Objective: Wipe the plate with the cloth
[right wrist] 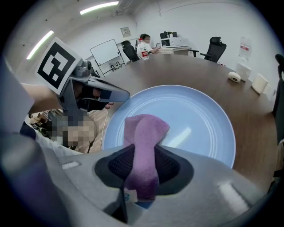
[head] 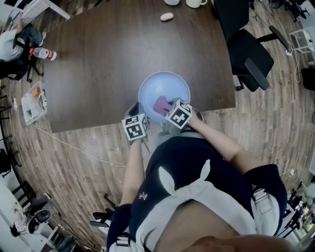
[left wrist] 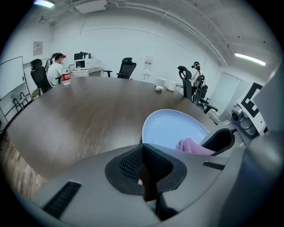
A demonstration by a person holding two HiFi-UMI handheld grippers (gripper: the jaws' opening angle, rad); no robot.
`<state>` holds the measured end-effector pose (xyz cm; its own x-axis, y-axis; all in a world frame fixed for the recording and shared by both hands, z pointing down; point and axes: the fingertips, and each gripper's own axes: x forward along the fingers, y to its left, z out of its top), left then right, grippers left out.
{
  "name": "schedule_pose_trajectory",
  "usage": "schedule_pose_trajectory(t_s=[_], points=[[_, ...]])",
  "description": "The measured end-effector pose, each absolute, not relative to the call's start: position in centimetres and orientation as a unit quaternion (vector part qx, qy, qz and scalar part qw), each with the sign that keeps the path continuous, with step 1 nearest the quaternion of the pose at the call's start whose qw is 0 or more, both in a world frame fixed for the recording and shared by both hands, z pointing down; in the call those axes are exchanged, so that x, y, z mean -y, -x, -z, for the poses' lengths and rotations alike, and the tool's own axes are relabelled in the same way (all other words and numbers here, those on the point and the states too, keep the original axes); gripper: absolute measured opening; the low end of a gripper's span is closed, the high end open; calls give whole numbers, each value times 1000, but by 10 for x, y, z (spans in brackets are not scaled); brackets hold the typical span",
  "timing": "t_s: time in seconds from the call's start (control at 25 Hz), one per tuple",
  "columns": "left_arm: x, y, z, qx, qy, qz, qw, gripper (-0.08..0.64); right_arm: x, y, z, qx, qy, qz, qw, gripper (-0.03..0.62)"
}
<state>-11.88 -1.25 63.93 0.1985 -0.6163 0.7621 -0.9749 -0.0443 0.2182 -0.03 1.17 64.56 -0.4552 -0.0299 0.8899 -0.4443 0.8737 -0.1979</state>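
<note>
Right gripper view shows the right gripper (right wrist: 141,177) clamped on the purple cloth (right wrist: 144,133), pressed near the blue plate's (right wrist: 199,119) 6 o'clock rim as seen overhead, probably mid-wipe; next, sweep toward 12 while the shut, empty left gripper (left wrist: 146,173) waits at 7.

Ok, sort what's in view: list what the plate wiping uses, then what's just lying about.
In use: plate, purple cloth, right gripper clamped on that cloth.

Lying about: water bottle, white mug and small white object on the table; black office chair.
</note>
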Motion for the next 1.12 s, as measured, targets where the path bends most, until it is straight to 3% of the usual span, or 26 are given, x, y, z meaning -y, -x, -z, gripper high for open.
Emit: schedule_pose_trajectory(t_s=[0.44, 1.12], points=[[13, 117, -639, 578, -684, -248, 370, 4, -26, 42, -645, 843, -94, -169, 502, 130], [8, 113, -638, 568, -693, -244, 371, 4, 20, 41, -644, 843, -173, -164, 482, 143]])
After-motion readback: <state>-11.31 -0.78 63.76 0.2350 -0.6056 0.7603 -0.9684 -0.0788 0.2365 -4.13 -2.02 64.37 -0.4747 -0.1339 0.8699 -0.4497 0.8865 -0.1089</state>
